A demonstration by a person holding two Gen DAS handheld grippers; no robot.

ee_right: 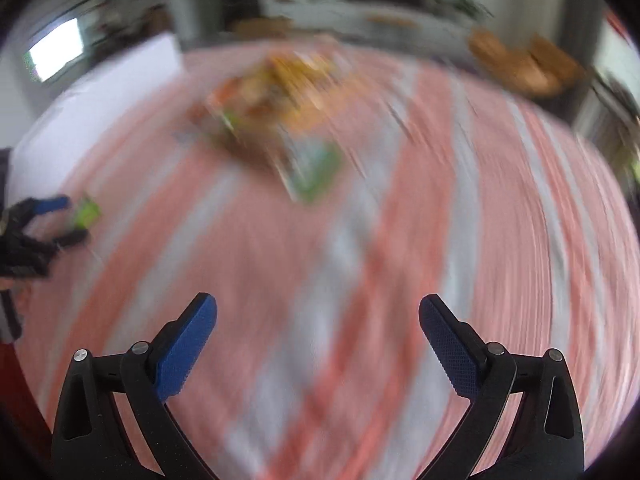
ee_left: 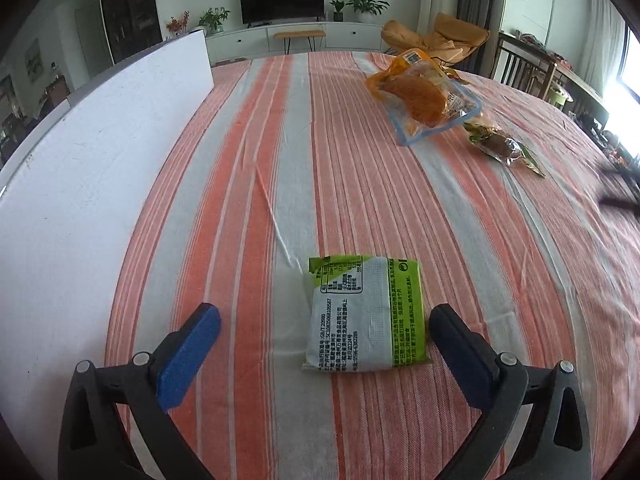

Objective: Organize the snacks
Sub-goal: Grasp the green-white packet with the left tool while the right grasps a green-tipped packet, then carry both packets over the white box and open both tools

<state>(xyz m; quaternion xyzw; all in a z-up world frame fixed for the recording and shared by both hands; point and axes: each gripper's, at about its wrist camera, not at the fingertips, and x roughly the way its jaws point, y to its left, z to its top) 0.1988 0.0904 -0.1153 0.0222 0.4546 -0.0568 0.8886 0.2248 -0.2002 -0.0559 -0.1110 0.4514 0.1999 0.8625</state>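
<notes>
A green and white snack packet [ee_left: 365,314] lies flat on the striped tablecloth [ee_left: 280,160], just ahead of my open left gripper [ee_left: 325,318], nearer its right finger. Farther right lie an orange snack bag [ee_left: 424,98] and a small dark snack in a clear wrapper [ee_left: 500,146]. My right gripper [ee_right: 318,314] is open and empty above the cloth. Its view is badly blurred: a heap of snacks [ee_right: 280,112] lies ahead, and the left gripper [ee_right: 52,220] shows at far left beside the green packet [ee_right: 86,212].
A tall white board [ee_left: 92,152] stands along the table's left side. Beyond the table are a TV stand with plants [ee_left: 296,32], an orange armchair [ee_left: 440,36] and wooden chairs [ee_left: 528,64] at the right.
</notes>
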